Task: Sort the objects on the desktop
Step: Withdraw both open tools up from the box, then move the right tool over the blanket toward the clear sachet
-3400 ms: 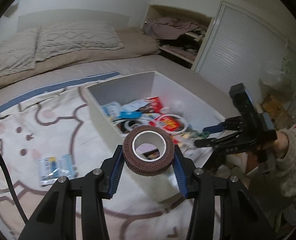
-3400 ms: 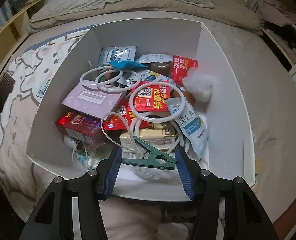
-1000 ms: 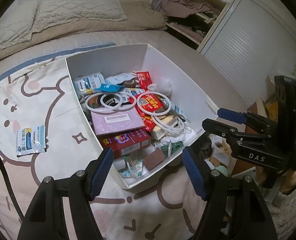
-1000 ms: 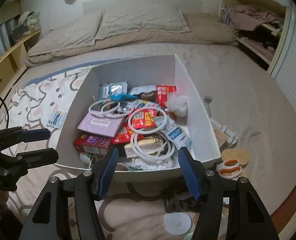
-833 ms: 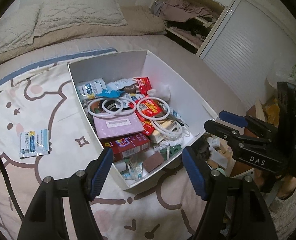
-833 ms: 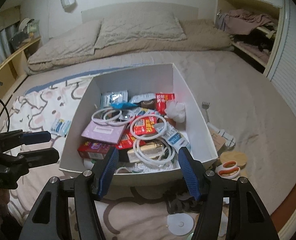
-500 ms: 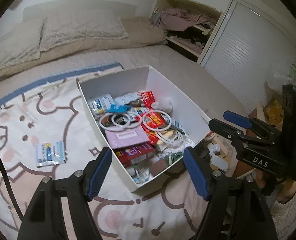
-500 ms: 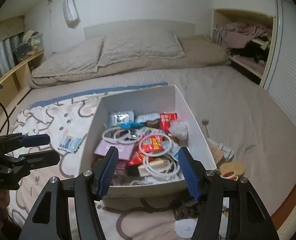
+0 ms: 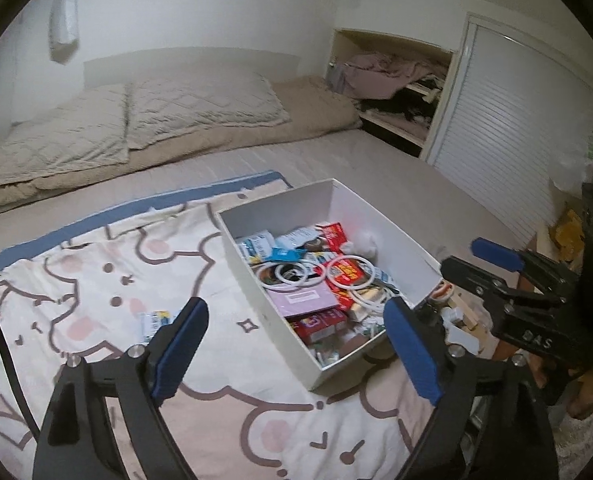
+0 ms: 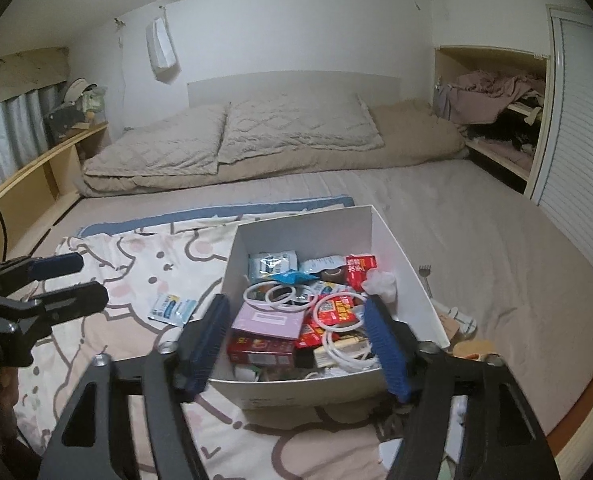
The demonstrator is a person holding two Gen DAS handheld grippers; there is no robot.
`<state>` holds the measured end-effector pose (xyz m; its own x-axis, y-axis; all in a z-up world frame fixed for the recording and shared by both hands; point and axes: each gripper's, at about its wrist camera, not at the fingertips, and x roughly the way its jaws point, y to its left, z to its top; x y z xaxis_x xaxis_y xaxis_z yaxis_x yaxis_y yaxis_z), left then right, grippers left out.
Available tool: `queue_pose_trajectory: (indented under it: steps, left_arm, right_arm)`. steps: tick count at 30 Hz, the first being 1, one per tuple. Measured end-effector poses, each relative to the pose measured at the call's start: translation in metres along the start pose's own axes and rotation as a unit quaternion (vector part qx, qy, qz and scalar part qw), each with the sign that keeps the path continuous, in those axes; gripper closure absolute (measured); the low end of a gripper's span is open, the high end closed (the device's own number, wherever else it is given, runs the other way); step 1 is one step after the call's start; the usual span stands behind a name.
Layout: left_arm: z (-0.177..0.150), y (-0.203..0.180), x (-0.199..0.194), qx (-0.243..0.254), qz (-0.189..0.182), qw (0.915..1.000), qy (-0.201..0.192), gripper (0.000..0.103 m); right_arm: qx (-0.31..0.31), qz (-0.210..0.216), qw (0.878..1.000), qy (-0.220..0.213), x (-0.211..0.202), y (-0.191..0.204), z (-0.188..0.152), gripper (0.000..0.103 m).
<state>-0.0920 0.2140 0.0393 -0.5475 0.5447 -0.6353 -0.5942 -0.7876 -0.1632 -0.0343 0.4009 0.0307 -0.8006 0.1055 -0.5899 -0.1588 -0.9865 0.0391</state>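
A white box stands on a cartoon-print blanket on the bed, holding white rings, red packets, a pink card and other small items. It also shows in the right wrist view. My left gripper is open and empty, above the box's near left corner. My right gripper is open and empty, above the box's near edge. A blue-and-white packet lies on the blanket left of the box; the left finger partly hides the packet in the left wrist view.
Two quilted pillows lie at the head of the bed. A fork and small items lie right of the box. A closet shelf with clothes and a shutter door stand at the right. A wooden shelf runs along the left.
Both grippers, which let go of the tape roll and green clip earlier, have lifted and pulled back from the box, so it looks smaller and more of the room shows.
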Motion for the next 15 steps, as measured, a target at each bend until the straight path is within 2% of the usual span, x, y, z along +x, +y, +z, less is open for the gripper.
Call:
queue_pose_trajectory:
  steps: [2, 4, 9, 12, 15]
  left_arm:
    - [-0.001, 0.004, -0.007, 0.001, 0.012, 0.9999, -0.008, 0.006]
    - [-0.003, 0.007, -0.014, 0.008, 0.021, 0.9996, -0.014, 0.001]
    - [-0.008, 0.015, -0.028, 0.023, 0.043, 0.9985, -0.025, 0.001]
    - [-0.012, 0.020, -0.034, 0.021, 0.051, 0.9982, -0.025, 0.001]
    - [-0.017, 0.024, -0.041, 0.018, 0.056, 0.9978, -0.030, 0.001]
  right_arm:
    - [-0.008, -0.004, 1.000, -0.008, -0.004, 0.006, -0.001, 0.026]
    - [-0.013, -0.005, 1.000, -0.015, -0.008, 0.011, -0.002, 0.015]
    - [-0.026, -0.008, 0.999, -0.033, -0.016, 0.023, -0.004, 0.011]
    - [-0.033, -0.013, 0.999, -0.039, -0.019, 0.030, -0.007, 0.001]
    - [-0.038, -0.017, 0.998, -0.046, -0.024, 0.036, -0.010, 0.000]
